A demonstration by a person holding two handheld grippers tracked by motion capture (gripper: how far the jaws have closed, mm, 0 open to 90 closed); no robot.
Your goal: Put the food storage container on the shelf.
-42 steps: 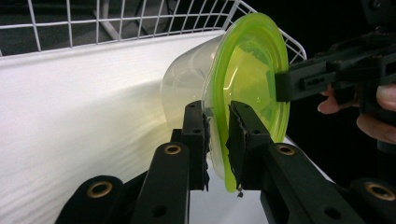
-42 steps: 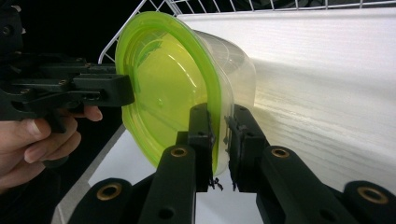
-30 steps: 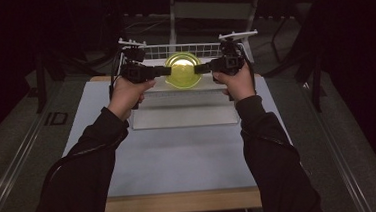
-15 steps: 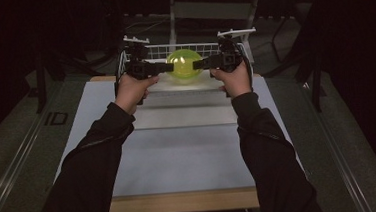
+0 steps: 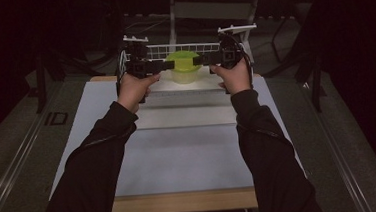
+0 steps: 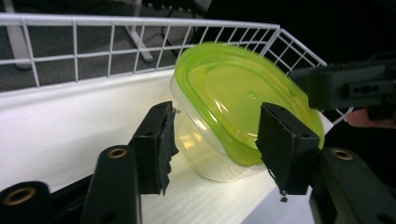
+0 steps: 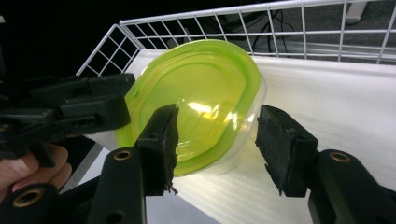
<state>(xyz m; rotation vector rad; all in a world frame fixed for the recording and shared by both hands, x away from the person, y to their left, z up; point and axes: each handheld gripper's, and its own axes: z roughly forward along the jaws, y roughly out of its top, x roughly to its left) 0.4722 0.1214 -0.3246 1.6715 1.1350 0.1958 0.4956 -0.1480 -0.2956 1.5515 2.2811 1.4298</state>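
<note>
1. I see the clear plastic tub with a lime-green lid (image 5: pixel 184 67) standing on the white foam-topped shelf (image 5: pixel 185 88), inside the white wire rack (image 5: pixel 187 48).
2. My left gripper (image 6: pixel 212 140) has just been opening; its jaws flank the tub without pressing.
3. My right gripper (image 7: pixel 215 142) has likewise been opening, pads clear of the tub.
4. The pale blue tabletop (image 5: pixel 179 156) sits in a dark room.

Wire fence (image 5: pixel 182 50) blocks far side; near table (image 5: pixel 179 156) seemingly free.
</note>
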